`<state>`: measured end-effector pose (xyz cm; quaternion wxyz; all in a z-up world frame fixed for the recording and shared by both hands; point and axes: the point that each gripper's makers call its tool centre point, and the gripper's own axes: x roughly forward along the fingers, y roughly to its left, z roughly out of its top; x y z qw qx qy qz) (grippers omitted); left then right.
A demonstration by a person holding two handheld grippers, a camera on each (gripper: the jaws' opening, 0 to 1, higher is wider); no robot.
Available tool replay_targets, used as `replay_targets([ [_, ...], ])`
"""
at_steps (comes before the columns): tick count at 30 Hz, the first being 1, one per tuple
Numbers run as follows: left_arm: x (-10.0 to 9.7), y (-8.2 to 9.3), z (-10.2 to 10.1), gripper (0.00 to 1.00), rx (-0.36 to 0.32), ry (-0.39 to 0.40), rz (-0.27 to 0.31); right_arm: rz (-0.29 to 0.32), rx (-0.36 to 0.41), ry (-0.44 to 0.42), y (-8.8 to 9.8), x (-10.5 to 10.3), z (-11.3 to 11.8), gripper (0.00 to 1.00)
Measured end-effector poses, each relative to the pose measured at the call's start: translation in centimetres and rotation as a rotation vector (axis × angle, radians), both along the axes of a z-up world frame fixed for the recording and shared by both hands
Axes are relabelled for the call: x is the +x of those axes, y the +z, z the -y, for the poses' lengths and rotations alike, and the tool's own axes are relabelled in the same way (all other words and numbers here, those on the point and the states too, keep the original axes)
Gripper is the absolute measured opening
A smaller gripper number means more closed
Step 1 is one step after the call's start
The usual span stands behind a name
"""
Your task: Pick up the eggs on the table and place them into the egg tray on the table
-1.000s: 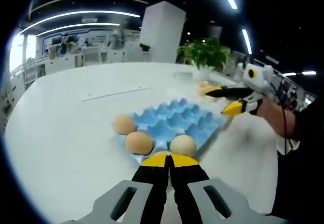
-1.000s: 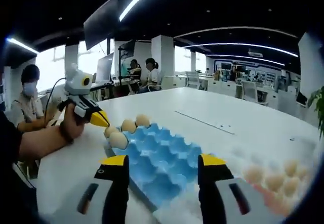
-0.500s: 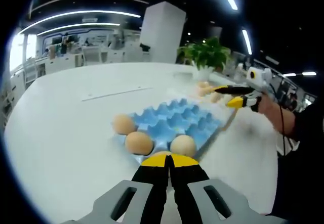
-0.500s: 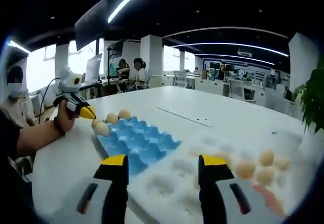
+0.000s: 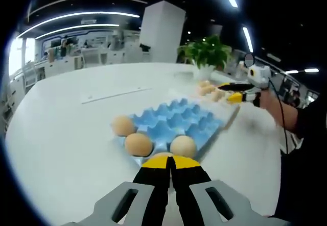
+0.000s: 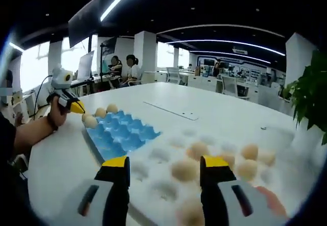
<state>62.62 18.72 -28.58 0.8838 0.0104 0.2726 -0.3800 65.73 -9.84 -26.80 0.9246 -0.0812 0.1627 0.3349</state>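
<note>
You are keeping your left gripper (image 5: 171, 160) clenched, holding nothing, at the bottom centre of its view, just before the blue tray (image 5: 176, 124) with three eggs (image 5: 138, 144) along its near edge. Your right gripper (image 6: 166, 164) is hanging spread wide over a white tray (image 6: 168, 157), where blurred loose eggs (image 6: 185, 170) seem to be resting.
</note>
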Motion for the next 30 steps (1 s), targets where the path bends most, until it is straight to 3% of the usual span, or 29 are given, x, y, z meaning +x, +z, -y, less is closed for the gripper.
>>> replay_targets([
  [16, -0.4, 0.6, -0.3, 0.01, 0.002, -0.003, 0.006, -0.064, 0.008, -0.028, -0.4, 0.6, 1.9, 0.55],
  [25, -0.8, 1.0, 0.0, 0.01, 0.011, -0.010, 0.023, -0.121, -0.024, -0.003, -1.8, 0.8, 1.3, 0.46],
  [30, -0.9, 1.2, -0.2, 0.01, 0.002, -0.003, 0.022, -0.121, -0.045, 0.015, -2.1, 1.5, 0.9, 0.43],
])
